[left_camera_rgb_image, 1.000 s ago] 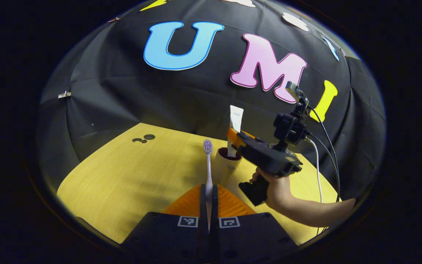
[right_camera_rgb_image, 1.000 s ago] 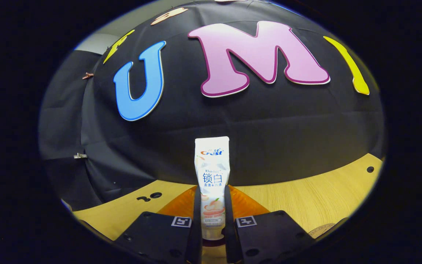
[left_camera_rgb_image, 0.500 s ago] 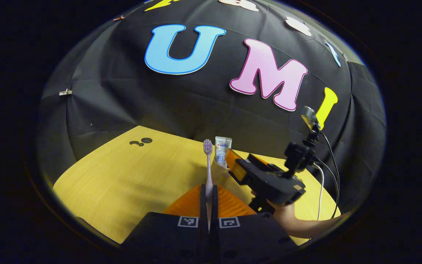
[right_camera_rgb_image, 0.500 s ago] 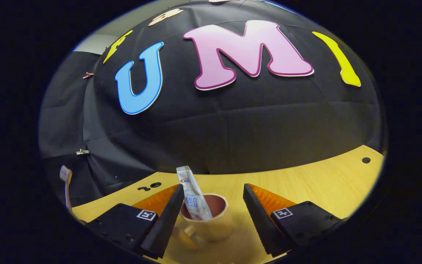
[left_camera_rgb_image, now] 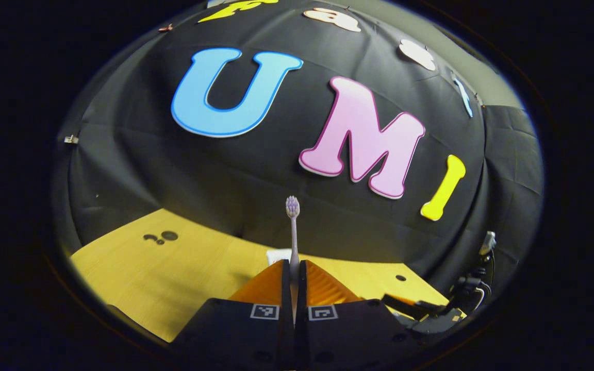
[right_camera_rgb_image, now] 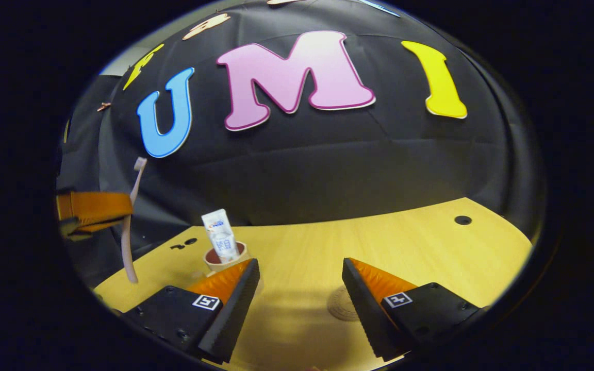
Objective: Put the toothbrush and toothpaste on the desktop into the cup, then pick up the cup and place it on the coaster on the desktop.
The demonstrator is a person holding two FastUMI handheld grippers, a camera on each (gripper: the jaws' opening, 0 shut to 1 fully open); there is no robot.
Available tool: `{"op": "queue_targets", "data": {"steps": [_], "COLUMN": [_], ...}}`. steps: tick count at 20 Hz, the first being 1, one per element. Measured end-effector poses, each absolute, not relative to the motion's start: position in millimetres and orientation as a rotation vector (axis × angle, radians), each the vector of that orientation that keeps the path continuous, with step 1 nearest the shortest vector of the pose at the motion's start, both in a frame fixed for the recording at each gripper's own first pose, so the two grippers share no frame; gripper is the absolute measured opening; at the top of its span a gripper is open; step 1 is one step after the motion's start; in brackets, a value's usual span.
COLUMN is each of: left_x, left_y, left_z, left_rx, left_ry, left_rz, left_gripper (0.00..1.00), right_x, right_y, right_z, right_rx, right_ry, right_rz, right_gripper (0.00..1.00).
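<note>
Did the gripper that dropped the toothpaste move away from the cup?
Yes. The right gripper, open, has backed away from the cup, which now looks smaller and sits off to its left, with the toothpaste inside.

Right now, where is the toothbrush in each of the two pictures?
Left gripper view: the toothbrush stands upright in the middle, clamped in the left gripper, bristles at the top.
Right gripper view: the toothbrush is at the far left, upright in the air, held by the left gripper.
Shared landmark: the toothpaste standing in the cup.
</note>
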State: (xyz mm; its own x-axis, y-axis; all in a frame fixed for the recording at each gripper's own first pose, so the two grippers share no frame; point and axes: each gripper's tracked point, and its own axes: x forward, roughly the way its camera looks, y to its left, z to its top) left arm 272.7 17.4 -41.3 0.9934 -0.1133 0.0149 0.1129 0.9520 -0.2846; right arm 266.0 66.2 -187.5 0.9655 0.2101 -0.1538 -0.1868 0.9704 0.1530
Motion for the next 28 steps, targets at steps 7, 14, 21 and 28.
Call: {"op": "queue_targets", "data": {"steps": [7, 14, 21, 28], "left_x": [337, 397, 401, 374], "left_y": [-2, -4, -22, -28], "left_z": [-24, -58, -111, -140], "left_rx": [-0.289, -0.3, -0.191, -0.193], "left_ry": [-0.085, -0.158, -0.122, -0.057], "left_rz": [-0.168, -0.126, -0.107, -0.123], "left_gripper": [0.06, 0.06, 0.09, 0.41], "right_x": [255, 245, 247, 244], "right_y": [8, -38, -49, -54], "right_z": [-205, -203, -216, -226], "right_rx": [0.125, 0.105, 0.153, 0.104], "right_ry": [0.239, 0.254, 0.285, 0.303], "right_rz": [0.121, 0.075, 0.022, 0.032], "right_gripper": [0.98, 0.98, 0.98, 0.98]}}
